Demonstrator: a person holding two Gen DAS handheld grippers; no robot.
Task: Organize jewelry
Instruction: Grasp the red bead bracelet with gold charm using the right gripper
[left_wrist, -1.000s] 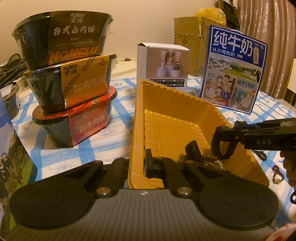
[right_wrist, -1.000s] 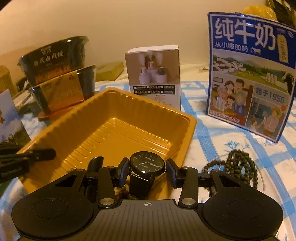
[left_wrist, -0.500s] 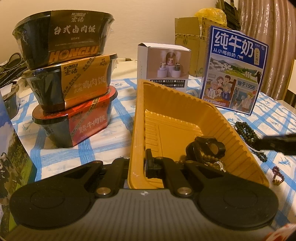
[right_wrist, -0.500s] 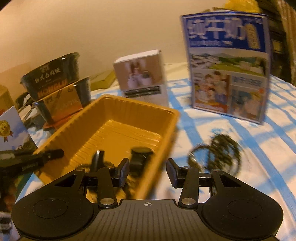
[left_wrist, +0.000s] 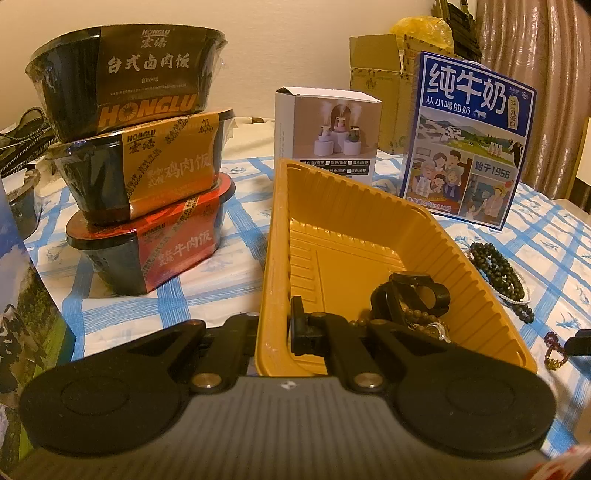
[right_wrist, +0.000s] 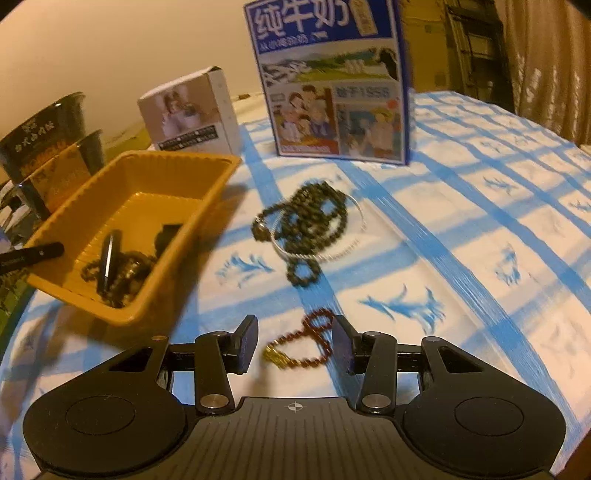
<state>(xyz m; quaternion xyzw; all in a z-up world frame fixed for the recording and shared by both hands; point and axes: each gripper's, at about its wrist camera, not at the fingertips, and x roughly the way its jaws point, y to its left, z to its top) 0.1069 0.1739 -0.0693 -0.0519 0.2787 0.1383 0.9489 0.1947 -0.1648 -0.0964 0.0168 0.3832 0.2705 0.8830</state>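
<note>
Left jaws clenched on yellow tray (left_wrist: 354, 236) rim; right jaws released, straddling red bracelet (right_wrist: 308, 345).

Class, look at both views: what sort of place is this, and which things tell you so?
Probably a home, at a dining table: a blue-checked tablecloth, stacked ready-meal bowls, a milk carton and curtains behind.

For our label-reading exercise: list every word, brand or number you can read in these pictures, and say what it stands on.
"HONGLU", "台式卤肉饭": top black meal bowl.
"HONGLU", "鸡肉饭": middle gold-sleeved bowl.
"牛肉饭": bottom red-sleeved bowl.
"纯牛奶", "从小喝的奶", "始于1956": blue milk carton.
White cardboard box: print too small to read.
</note>
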